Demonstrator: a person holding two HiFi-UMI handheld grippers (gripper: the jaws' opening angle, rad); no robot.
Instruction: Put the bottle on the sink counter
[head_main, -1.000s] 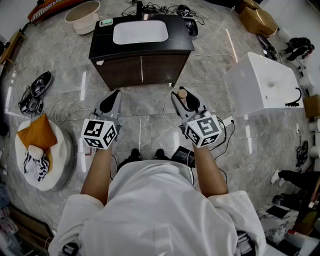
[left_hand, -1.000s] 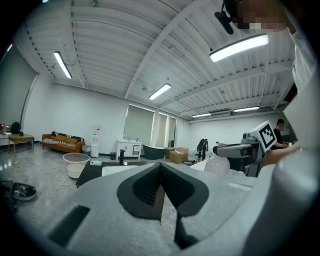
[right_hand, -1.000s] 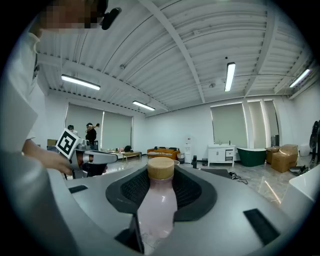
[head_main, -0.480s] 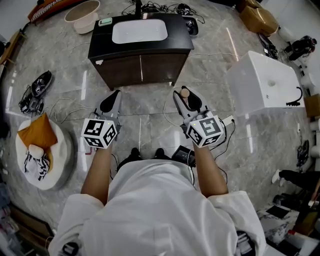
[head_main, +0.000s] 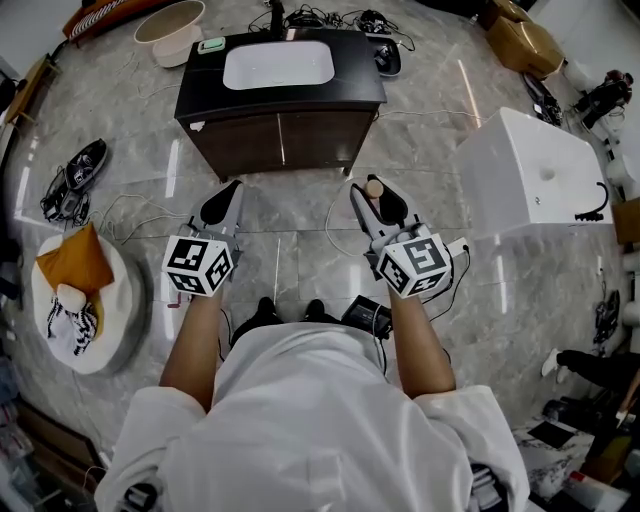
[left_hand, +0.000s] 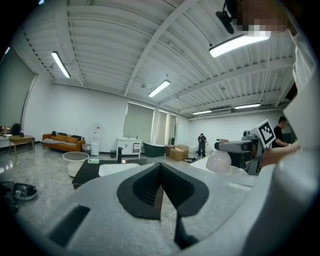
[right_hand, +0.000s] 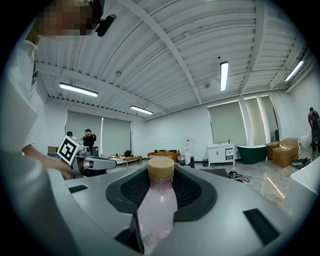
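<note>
A head-mounted camera looks steeply down on a person in a white coat, both forearms held forward over a grey marble floor (head_main: 290, 250). Each hand carries a grey gripper topped with a black-and-white marker cube. The left gripper (head_main: 223, 198) has its fingers pressed together with nothing between them. The right gripper (head_main: 377, 200) holds its fingers wide around the bottle (head_main: 373, 188), a pale pink bottle with a round wooden cap that stands upright in the grip, its neck and cap rising above the fingers. The bottle is therefore in the air in front of the person, to their right, not resting on anything. Loose cables trail over the floor just beyond the grippers. Farther ahead stands the sink cabinet with a dark worktop (head_main: 355, 85) and a white basin (head_main: 278, 64) set into it; a small green item (head_main: 211, 44) lies near its back left corner. A white box (head_main: 530, 165) stands off to the right. By the look of it, the pick-up is done; still to come are carrying the bottle to the worktop, well apart from it now, setting it on a bare dark patch and letting go.
</note>
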